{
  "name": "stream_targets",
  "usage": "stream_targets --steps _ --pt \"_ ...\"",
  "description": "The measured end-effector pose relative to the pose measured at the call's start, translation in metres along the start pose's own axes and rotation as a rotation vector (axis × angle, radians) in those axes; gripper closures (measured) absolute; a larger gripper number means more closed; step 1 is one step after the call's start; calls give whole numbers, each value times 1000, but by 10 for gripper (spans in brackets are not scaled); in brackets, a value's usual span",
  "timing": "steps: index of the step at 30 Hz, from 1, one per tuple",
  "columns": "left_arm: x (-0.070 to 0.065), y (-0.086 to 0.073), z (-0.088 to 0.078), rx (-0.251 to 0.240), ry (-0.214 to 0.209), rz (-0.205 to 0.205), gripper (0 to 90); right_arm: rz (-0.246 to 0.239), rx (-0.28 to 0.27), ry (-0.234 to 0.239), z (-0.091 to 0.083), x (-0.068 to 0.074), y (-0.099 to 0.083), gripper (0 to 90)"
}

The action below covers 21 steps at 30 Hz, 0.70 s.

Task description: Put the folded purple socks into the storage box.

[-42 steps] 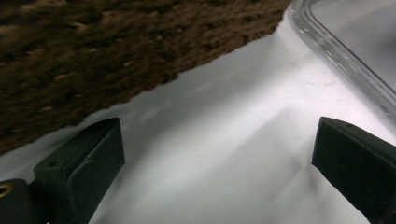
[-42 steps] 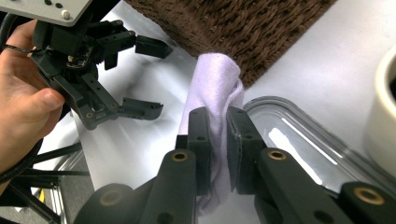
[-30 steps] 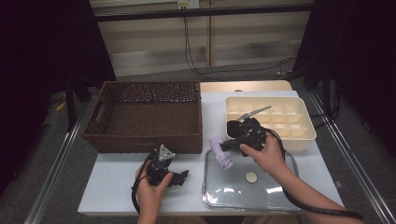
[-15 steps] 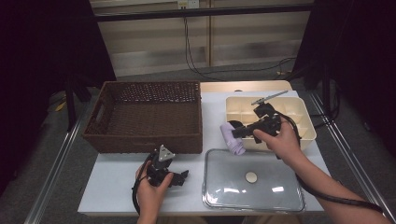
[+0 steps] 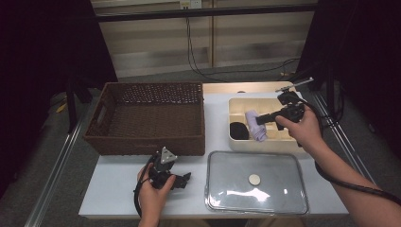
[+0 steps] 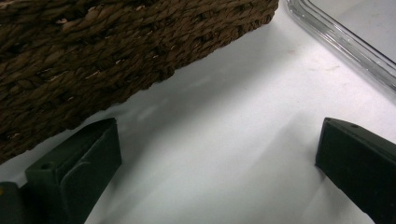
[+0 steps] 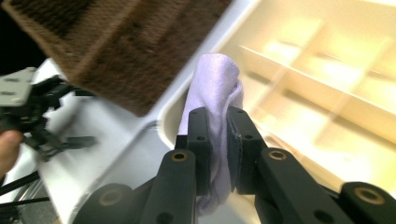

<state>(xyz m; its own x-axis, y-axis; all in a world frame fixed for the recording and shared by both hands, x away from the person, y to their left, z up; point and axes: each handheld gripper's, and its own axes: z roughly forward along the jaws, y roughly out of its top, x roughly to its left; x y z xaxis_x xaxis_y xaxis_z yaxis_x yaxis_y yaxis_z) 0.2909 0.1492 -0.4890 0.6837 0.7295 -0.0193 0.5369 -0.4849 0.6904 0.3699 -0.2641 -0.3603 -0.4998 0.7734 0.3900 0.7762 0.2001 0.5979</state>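
While both hands work at the white table [image 5: 113,189], findings run from the near edge to the far side.
Clear lid [image 5: 257,182]: flat on the table at the near right, a small round knob at its middle; one corner shows at the top right of the left gripper view.
Left gripper [image 5: 182,178]: resting on the table just in front of the wicker basket, jaws spread wide with bare tabletop between them.
Wicker basket [image 5: 146,113]: brown, standing at the left, beside the tray.
Right gripper [image 5: 259,120]: raised over the cream tray, jaws drawn close and clamped on the cloth.
Lilac cloth [image 7: 212,93]: rolled, pinched between the right jaws, hanging above the tray's near-left part.
Cream tray [image 5: 279,142]: divided into compartments, at the far right; a dark round item [image 5: 239,130] sits in its near-left compartment.
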Motion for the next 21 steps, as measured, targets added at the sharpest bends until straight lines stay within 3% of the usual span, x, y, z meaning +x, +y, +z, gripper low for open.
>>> stream_targets --steps 10,21 --pt "0 0 0 2 -2 0 0 40 13 -64 -3 -40 -11 816" --pt "0 0 0 0 0 0 0 27 89 -97 6 -56 -28 818"
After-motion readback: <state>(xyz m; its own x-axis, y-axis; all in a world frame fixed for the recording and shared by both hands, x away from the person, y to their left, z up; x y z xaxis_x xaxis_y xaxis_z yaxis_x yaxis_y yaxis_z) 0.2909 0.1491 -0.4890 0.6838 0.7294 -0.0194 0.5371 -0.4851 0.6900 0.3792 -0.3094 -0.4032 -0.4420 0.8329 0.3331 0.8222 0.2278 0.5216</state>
